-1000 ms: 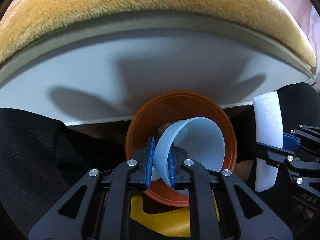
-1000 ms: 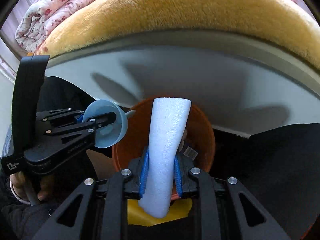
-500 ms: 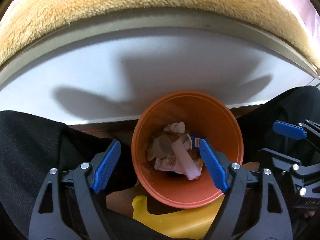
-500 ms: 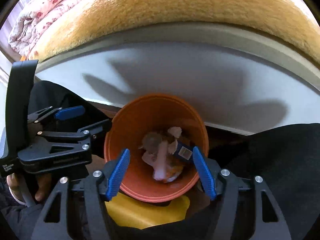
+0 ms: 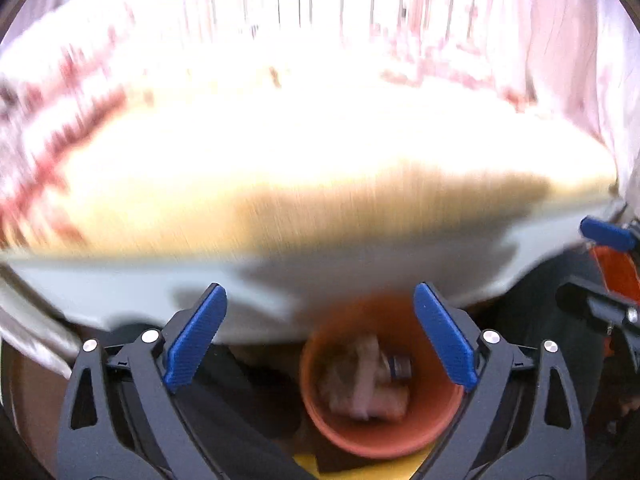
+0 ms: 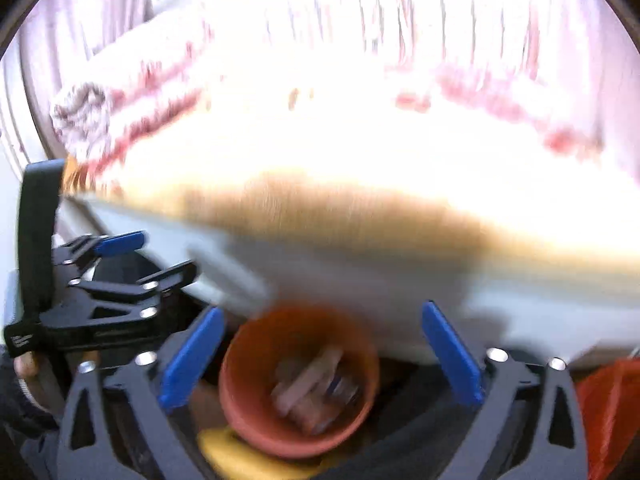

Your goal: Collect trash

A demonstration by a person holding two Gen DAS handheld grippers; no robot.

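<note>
i see both frames motion-blurred. left gripper [image 5: 320,336] jaws opening, nothing between the pads; right gripper [image 6: 320,354] likewise opening, empty. orange bin [image 5: 432,432] sits below both, crumpled trash [image 5: 364,384] inside it. tan plush blanket [image 5: 320,184] beyond.

Both views are heavily motion-blurred. A bed fills the middle ground: a tan plush fleece cover [image 5: 360,208] lies over a pale grey bed frame side panel [image 5: 120,292], on which dark shadows fall. Behind it sits a bundled white quilt with red floral print [image 6: 132,100]. Pale pink pleated curtains [image 5: 560,40] hang at the rear, strongly backlit; daylight overexposes the upper bed surface to near white. The floor cannot be made out.
</note>
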